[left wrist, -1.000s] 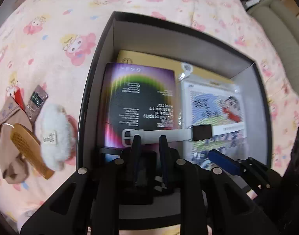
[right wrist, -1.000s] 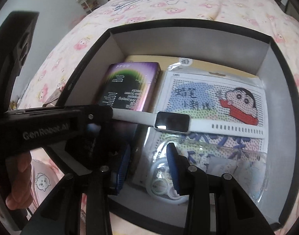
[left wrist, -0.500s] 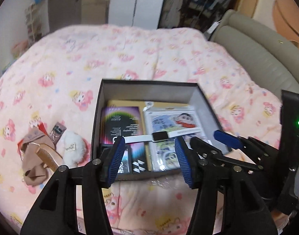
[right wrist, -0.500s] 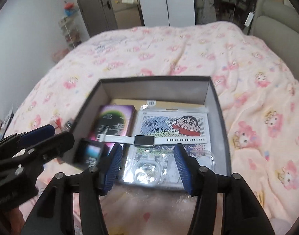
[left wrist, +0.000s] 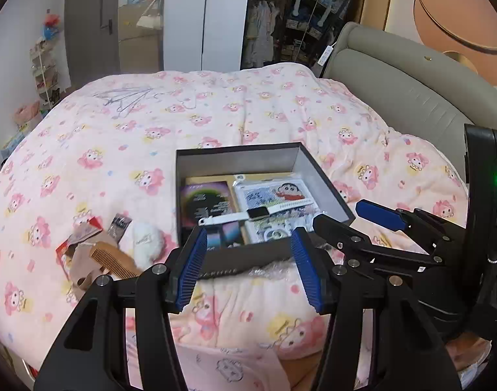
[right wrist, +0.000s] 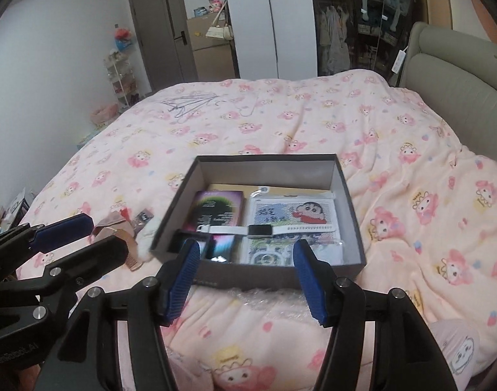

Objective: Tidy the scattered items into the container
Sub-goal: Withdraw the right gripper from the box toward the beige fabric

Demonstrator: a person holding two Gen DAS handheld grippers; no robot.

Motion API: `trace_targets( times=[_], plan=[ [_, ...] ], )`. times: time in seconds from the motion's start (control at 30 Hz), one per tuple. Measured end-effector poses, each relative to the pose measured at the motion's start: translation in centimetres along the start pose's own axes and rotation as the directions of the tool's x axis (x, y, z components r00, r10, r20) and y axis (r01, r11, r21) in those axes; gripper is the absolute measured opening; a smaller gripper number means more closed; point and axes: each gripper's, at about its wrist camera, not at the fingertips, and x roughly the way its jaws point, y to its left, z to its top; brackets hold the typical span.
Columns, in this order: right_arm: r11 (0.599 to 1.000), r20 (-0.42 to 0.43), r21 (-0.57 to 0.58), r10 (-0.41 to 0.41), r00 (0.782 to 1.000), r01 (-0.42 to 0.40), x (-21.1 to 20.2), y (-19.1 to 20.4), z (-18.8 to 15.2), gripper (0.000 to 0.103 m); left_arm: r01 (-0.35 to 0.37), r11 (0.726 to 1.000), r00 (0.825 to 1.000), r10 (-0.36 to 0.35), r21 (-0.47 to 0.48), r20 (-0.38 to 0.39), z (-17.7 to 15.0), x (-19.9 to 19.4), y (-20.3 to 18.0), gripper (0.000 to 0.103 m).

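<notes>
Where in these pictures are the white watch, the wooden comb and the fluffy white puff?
white watch (right wrist: 260, 229), right wrist view, on its dark screen.
wooden comb (left wrist: 110, 259), left wrist view, on its spine above the teeth.
fluffy white puff (left wrist: 147, 242), left wrist view, on its middle.

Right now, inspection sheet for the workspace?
Surface: pink cartoon-print duvet on a bed.
Job's things: black box holds a white watch, purple packet, cartoon card.
Clutter: comb, white puff, sachet, beige cloth left of the box.
Grippers: left claw and right claw open, empty, jaws just opening.
Cables: nothing seen.
Surroundings: wire hangers, headboard, wardrobe.
</notes>
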Motion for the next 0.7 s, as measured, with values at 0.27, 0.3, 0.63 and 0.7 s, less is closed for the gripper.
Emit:
trace_targets(
  times=[0.27, 0.3, 0.63, 0.7],
  plan=[
    [0.993, -0.032, -0.067, 0.097, 0.995, -0.099, 1.0, 6.0, -0.4, 0.056, -0.069, 0.995, 0.998, 0.070, -0.076, 0.006, -2.3, -2.5, 5.6, 0.055],
    [0.990, -0.039, -0.081, 0.112, 0.993, -0.115, 1.4, 7.1, -0.5, 0.056, -0.080, 0.993, 0.997, 0.081, -0.091, 0.005, -2.7, -2.8, 6.6, 0.055],
    [0.936, -0.185, -0.179, 0.269, 0.945, -0.302, 7.3, 17.0, -1.8, 0.049, -0.154, 0.945, 0.988, 0.145, -0.288, -0.051, -7.6, -2.7, 17.0, 0.055],
    [0.924, -0.218, -0.187, 0.291, 0.932, -0.332, 8.9, 18.4, -2.1, 0.049, -0.155, 0.934, 0.988, 0.141, -0.322, -0.067, -8.2, -2.0, 18.8, 0.055]
  ],
)
